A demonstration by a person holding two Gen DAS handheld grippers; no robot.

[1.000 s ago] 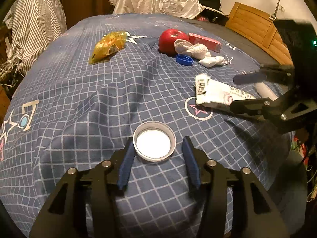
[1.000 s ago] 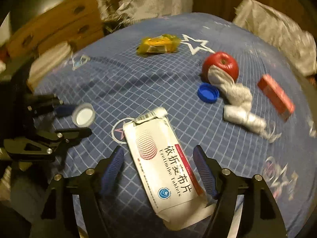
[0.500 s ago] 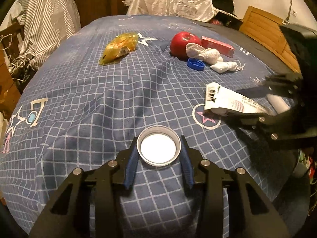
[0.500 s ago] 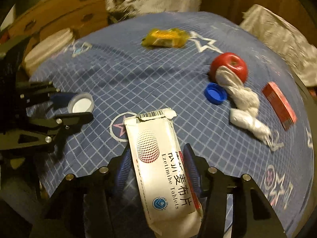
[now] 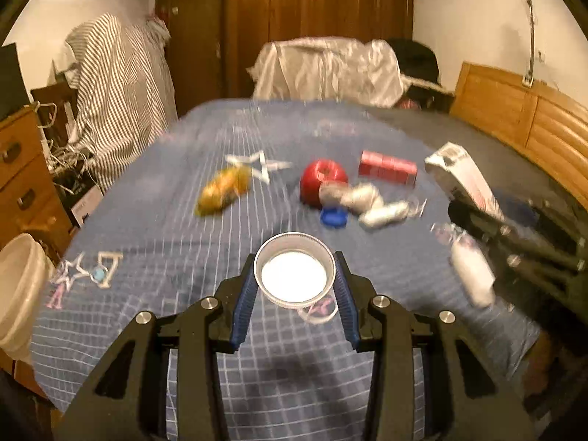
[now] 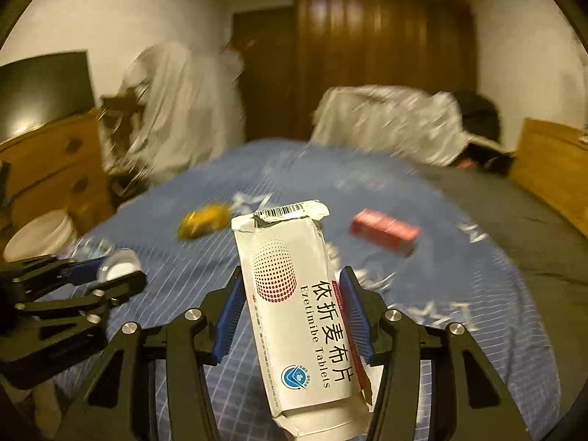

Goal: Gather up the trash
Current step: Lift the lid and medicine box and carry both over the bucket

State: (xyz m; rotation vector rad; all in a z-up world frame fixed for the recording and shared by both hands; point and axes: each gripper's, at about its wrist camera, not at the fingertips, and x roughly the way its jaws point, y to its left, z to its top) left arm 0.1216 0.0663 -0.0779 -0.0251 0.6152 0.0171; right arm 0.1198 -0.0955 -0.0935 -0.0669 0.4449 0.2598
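My left gripper (image 5: 294, 273) is shut on a white jar lid (image 5: 294, 269) and holds it above the blue checked bedspread (image 5: 165, 228). My right gripper (image 6: 290, 294) is shut on a torn white tablet box (image 6: 297, 294) and holds it lifted and tilted; the box also shows at the right of the left wrist view (image 5: 463, 176). On the bed lie a yellow wrapper (image 5: 224, 191), a red apple (image 5: 323, 180), crumpled white tissue (image 5: 367, 202), a blue bottle cap (image 5: 333, 217) and a red box (image 5: 387, 167).
A white bin (image 5: 18, 286) stands left of the bed, by a wooden dresser (image 5: 22, 183). A small white bottle (image 5: 472, 272) lies on the bed's right side. A wooden headboard (image 5: 514, 110) is at the right. Covered furniture (image 5: 330, 70) stands behind.
Both grippers closed on their items, the lid and the tablet box, and lifted them off the bedspread. The views now tilt up toward the room.
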